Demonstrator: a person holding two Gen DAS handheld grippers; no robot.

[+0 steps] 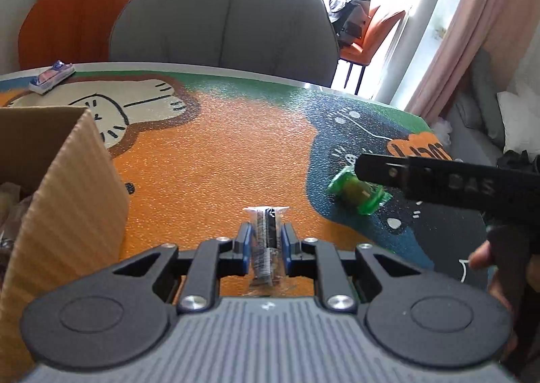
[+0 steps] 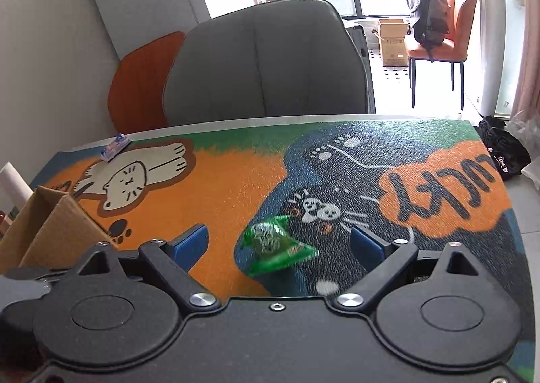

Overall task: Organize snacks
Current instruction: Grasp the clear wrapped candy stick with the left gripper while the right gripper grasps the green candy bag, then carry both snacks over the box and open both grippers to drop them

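My left gripper [image 1: 266,234] is shut on a small clear-wrapped dark snack [image 1: 266,241] and holds it above the orange part of the mat, just right of the cardboard box [image 1: 64,180]. A green-wrapped snack [image 1: 354,189] lies on the dark part of the mat; in the right wrist view this green snack [image 2: 273,244] sits between the wide-open fingers of my right gripper [image 2: 280,241]. The right gripper's finger [image 1: 422,177] reaches over the green snack in the left wrist view. A blue and white snack packet [image 1: 50,77] lies at the table's far left edge.
The cartoon mat [image 2: 236,187] covers the table. The cardboard box [image 2: 50,224] stands at the left with wrapped items inside. A grey chair [image 1: 222,15] and an orange chair [image 1: 74,15] stand behind the far edge. A white roll [image 2: 13,184] stands beyond the box.
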